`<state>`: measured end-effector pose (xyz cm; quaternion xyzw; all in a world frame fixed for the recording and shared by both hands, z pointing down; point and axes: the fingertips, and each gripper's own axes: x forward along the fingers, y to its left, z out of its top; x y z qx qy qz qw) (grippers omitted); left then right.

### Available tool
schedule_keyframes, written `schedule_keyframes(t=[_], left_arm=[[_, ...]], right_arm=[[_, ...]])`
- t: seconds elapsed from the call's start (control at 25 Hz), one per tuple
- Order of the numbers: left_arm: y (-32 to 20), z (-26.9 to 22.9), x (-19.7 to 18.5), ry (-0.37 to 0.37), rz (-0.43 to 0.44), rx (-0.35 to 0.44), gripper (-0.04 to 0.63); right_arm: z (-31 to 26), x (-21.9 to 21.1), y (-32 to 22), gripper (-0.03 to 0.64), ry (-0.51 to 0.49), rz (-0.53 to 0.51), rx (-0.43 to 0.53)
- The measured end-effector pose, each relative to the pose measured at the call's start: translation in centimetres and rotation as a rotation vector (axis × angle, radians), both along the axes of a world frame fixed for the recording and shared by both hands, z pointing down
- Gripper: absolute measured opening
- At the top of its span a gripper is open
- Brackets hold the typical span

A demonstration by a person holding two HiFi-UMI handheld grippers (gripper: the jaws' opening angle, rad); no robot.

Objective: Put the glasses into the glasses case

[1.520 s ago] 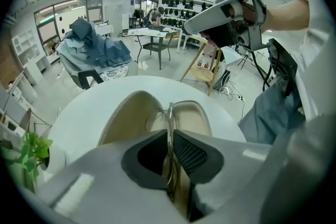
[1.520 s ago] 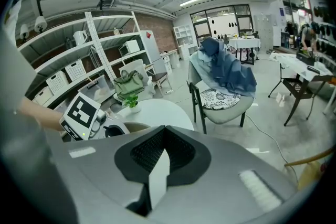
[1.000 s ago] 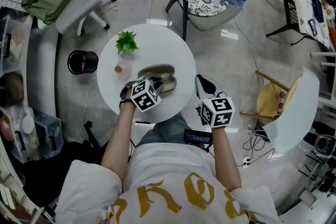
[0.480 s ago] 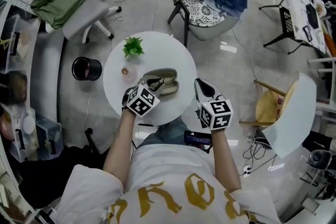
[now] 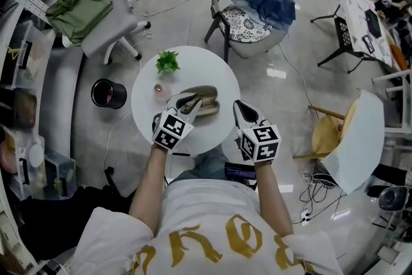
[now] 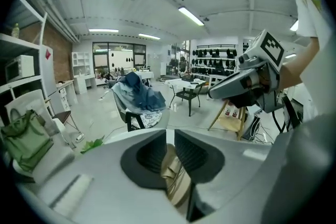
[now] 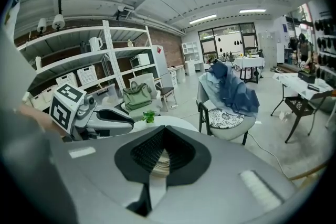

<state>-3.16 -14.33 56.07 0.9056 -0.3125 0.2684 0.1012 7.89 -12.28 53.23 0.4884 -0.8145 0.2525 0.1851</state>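
My left gripper (image 6: pixel 169 136) has its fingers drawn almost together, with only a thin slit between them. In its own view the beige glasses case (image 6: pixel 176 176) fills the gap just below the tips. I cannot tell whether the pads actually touch it. From the head view these fingers sit at the near left end of the case, which lies open on the round white tabletop (image 5: pixel 145 111). A dark shape lies in the case right at the tips. It is too small for me to say that it is the glasses.

My right gripper (image 7: pixel 165 131) has its fingers closed tip to tip with nothing between them. It hangs off to the right of the case, over the near right edge of the tabletop and apart from the case.

Beyond the left fingers and to their left stands a small green plant (image 5: pixel 168 61). A small pinkish object (image 5: pixel 158 88) lies between the plant and the fingers. Farther out, past the tabletop, a chair (image 5: pixel 248 6) is draped with blue clothing.
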Motion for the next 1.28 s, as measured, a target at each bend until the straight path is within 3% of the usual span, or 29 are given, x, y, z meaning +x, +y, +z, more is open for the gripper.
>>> schedule_keyframes(t=[0.12,0.36,0.44,0.6,0.8,1.04,1.28], left_arm=[[0.5,-1.4,-0.6,0.012,-0.048,0.027,0.002],[1.8,-5.7,-1.1,0.127,-0.118,0.044,0.0],[1.8,-7.2,-1.4,0.166,-0.151,0.045,0.0],[2.0,-9.3,-2.4,0.171,-0.202,0.1,0.0],[2.2,-11.2,-3.4,0.323,-0.29,0.036,0.0],[2.5,-11.8,-4.7,0.361,-0.343,0.035,0.0],[2.3,-12.7,-5.5,0.38,-0.368,0.069,0.0]], right_arm=[[-1.1,-0.6,0.8,0.025,-0.001,-0.005,0.026],[-3.8,-1.4,2.2,0.025,-0.094,0.006,0.083],[-4.4,-1.6,2.6,0.025,-0.057,0.0,0.099],[-6.4,-2.5,3.4,0.025,0.003,-0.036,0.149],[-9.0,-2.8,4.0,0.026,-0.144,-0.027,0.187],[-11.1,-2.1,3.4,0.025,-0.031,0.007,0.261],[-10.5,-2.1,3.2,0.025,-0.008,0.009,0.23]])
